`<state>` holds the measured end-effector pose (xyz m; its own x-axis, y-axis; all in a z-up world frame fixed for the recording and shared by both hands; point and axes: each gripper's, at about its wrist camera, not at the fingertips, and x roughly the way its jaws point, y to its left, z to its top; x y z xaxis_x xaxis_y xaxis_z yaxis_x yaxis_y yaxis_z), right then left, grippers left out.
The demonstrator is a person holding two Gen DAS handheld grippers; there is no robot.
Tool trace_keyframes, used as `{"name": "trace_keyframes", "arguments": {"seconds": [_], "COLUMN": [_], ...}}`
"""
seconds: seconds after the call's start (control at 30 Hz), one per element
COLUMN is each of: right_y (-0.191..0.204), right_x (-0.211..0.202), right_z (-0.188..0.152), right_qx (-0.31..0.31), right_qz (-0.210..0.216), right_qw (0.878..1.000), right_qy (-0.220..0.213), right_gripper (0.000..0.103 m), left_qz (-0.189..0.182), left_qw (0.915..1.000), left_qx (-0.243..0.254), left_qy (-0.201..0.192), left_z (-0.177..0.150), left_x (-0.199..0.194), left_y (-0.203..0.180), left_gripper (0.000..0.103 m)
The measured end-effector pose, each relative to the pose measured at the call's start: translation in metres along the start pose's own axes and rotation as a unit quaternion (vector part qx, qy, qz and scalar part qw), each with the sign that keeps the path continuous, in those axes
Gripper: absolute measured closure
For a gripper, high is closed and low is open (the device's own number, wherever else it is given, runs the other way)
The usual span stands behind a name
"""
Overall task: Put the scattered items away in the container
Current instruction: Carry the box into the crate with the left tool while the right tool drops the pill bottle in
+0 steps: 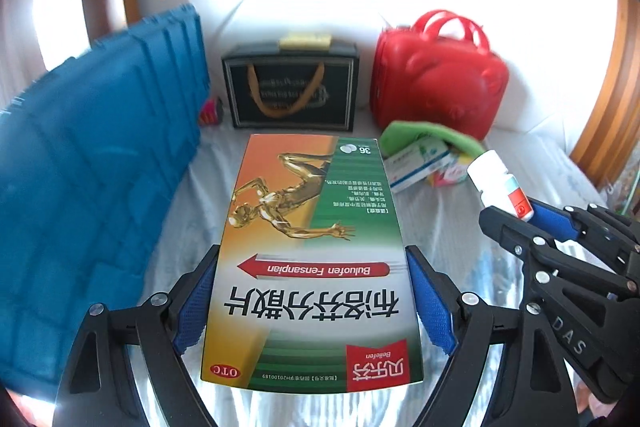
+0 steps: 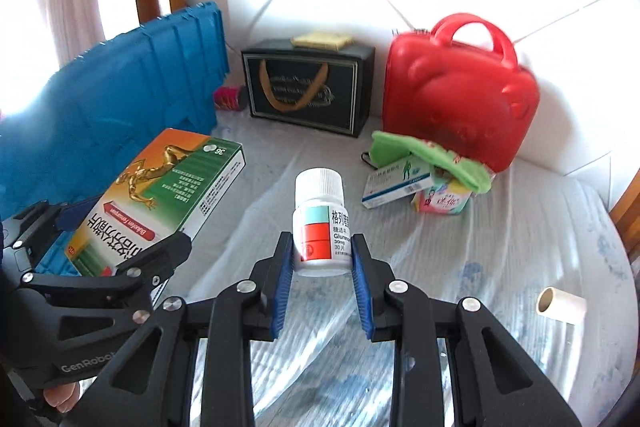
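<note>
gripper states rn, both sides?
Left gripper: closed on the large medicine box, held off the bed.
Right gripper: closed on the white pill bottle, also lifted.

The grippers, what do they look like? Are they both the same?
Yes, they match. The left gripper and the right gripper are both black frames of flat bars with cut-out holes, joined by round silver bolts. Each finger has a bright blue ribbed pad inside. White letters are printed on the sides: "GenRobot" on the left one, "DAS" on the right one. No cables or sleeves show.
</note>
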<state>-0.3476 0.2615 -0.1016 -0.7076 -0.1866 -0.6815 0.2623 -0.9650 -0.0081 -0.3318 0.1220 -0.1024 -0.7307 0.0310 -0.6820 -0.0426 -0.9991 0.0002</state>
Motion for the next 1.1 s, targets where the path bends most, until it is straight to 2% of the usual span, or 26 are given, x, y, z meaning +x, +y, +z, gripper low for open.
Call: {"name": "trace_keyframes", "arguments": {"seconds": [0.3, 0.43, 0.63, 0.83, 0.93, 1.1], "right_y": [0.049, 0.078, 0.144, 0.234, 0.28, 0.34], "right_x": [-0.093, -0.124, -0.164, -0.162, -0.144, -0.102], "right_z": [0.023, 0.039, 0.073, 0.099, 0.11, 0.12], "right_qx": [-0.057, -0.081, -0.114, -0.123, -0.116, -0.109], "right_qz": [0.04, 0.061, 0.095, 0.139, 0.161, 0.172], "right_qw": [0.994, 0.989, 0.976, 0.965, 0.964, 0.968], "right_qy": [-0.08, -0.111, -0.161, -0.185, -0.178, -0.15], "right_gripper": [0.075, 0.075, 0.075, 0.075, 0.075, 0.075], "left_qz": [0.066, 0.101, 0.152, 0.206, 0.216, 0.207], "left_qw": [0.9941, 0.9862, 0.9695, 0.9581, 0.9592, 0.9665], "left_qx": [-0.043, -0.058, -0.086, -0.089, -0.083, -0.08], "left_qy": [-0.075, -0.117, -0.172, -0.178, -0.162, -0.128], "left_z": [0.005, 0.015, 0.029, 0.028, 0.028, 0.03], "left_x": [-0.1, -0.144, -0.2, -0.226, -0.223, -0.187], "left_y": [0.036, 0.063, 0.142, 0.241, 0.285, 0.339], "left_gripper": [0.016, 0.016, 0.016, 0.016, 0.016, 0.016]}}
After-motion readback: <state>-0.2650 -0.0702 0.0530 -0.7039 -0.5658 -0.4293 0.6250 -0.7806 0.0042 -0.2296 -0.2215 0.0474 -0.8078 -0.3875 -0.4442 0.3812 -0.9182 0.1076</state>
